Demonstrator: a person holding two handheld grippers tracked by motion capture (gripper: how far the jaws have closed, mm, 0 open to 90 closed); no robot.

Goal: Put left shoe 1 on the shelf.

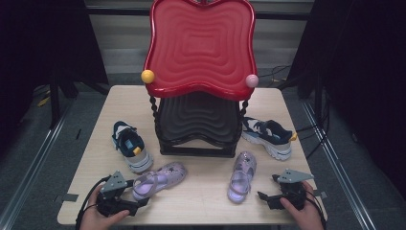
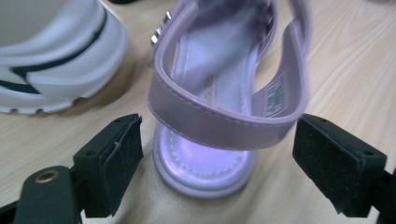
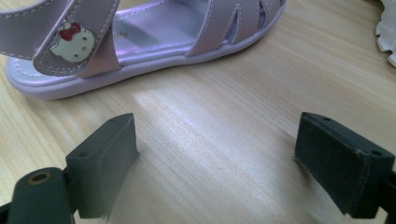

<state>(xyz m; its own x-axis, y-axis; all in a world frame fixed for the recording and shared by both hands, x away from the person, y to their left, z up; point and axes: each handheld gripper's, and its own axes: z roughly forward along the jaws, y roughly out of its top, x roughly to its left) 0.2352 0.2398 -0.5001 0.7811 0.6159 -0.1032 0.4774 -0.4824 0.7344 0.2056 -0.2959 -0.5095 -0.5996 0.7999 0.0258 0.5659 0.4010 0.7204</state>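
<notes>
- Step in hand, as I read it: picking up the purple sandals to shelve them on the two-tier rack [image 1: 198, 143] at the back-centre of the table [image 1: 201, 201]; nothing lifted yet.
- L hand-held gripper [image 1: 125, 203]: jaws wide, heel strap of the left sandal [image 1: 160, 178] sits between the pads, w/ gaps either side, so no grip so far. Left gripper view shows the same: left sandal [image 2: 219, 116] heel-on, strap spanning most of the gap.
- That sandal lies flat on the table, front-left, toe pointing toward the rack, just beside the left sneaker [image 1: 129, 146].
- R hand-held gripper [image 1: 282, 194]: jaws wide, nothing between them, only bare table. Right sandal [image 1: 241, 176] is near but apart, to its left; the right gripper view has the right sandal [image 3: 140, 42] ahead of the pads, cat badge on the strap.
- Right sneaker [image 1: 269, 135] sits beside the rack's right leg.
- Next move, prob.: L closes on the heel strap/heel rim, firmly enough that the soft strap doesn't slip, then lifts.
- R needs to advance to its sandal before closing.
</notes>
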